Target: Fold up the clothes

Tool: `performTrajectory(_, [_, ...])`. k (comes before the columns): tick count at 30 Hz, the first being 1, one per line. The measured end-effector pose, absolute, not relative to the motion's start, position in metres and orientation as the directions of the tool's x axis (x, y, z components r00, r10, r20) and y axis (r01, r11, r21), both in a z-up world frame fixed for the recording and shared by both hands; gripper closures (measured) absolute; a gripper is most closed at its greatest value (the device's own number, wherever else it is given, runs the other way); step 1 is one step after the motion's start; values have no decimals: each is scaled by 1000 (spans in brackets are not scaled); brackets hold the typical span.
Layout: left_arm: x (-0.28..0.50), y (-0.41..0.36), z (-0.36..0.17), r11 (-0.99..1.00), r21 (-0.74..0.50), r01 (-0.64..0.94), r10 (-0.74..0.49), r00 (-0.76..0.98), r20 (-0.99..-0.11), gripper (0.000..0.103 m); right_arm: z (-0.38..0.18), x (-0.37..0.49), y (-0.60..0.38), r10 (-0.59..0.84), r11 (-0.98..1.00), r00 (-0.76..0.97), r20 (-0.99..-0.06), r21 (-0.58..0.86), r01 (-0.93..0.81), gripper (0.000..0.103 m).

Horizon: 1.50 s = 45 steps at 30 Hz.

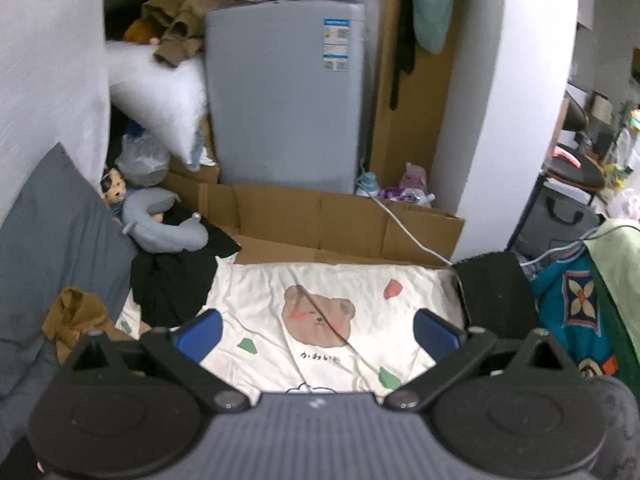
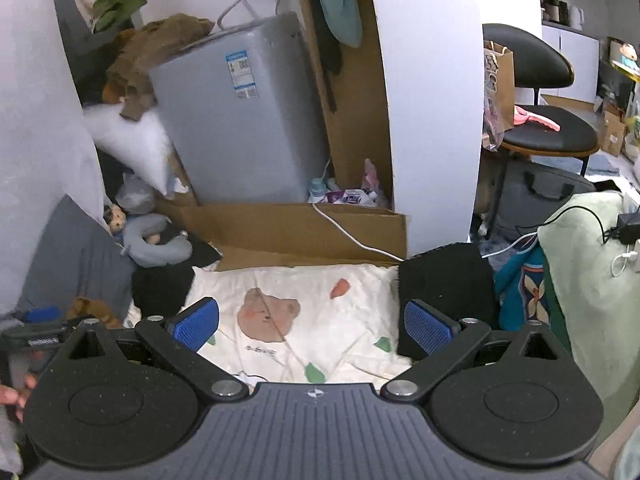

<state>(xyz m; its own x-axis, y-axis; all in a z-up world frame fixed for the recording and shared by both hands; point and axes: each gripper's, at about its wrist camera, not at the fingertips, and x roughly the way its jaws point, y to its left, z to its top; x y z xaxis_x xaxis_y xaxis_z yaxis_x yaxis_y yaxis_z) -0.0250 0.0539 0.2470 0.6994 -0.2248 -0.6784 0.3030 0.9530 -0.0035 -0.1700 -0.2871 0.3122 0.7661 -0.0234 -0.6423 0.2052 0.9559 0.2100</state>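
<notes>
Left gripper (image 1: 318,330): fingers spread wide, nothing held, poised above the bedding. Right gripper (image 2: 312,322): fingers likewise parted and empty.

Cream bear-print sheet (image 1: 320,320): spread flat between both pairs of fingers, serving as the work surface; lightly creased.

Black garment (image 1: 176,276): heaped at the sheet's left edge, unfolded, partly under a grey neck pillow (image 1: 164,220). Likely next piece to fold.

Folded black item (image 2: 444,296): squared off at the sheet's right edge, just beside the right gripper's outer finger. Appears finished.

Brown garment (image 1: 74,316): crumpled beside a grey pillow (image 1: 52,240), left of the sheet.

White cable (image 2: 352,236): trailing off the cardboard (image 2: 296,224) toward the folded item.

Risks, judged:
- Neck pillow dragged along if the black garment is pulled from under it.
- Sheet pinched together with a garment, since both lie in contact.
- Folded item knocked askew by a sideways sweep of the right fingers.
- Cable snagged on any reach toward the far edge.
</notes>
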Motion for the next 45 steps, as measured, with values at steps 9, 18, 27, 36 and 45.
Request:
performTrajectory(9, [-29,88,222,969,-40,242,-201,689,-697,0,292,-167,-267,-38,931,760,-649,254,263,1])
performTrajectory(18, [-33,107,197,972,-38,230,-189,680,-708,0,292,-144,-233,28,924,783,-622,316,217,1])
performTrajectory(27, [-22,122,179,984,-48,169,-152,681,-717,0,258,-147,-230,-48,939,764,-643,233,255,1])
performTrajectory(36, [-19,106,165,983,-14,184,-134,663,-736,0,213,-162,-253,-103,940,715,-691,168,297,1])
performTrajectory(45, [-13,82,142,980,27,195,-107,641,-760,0,172,-168,-283,-145,921,683,-716,155,358,1])
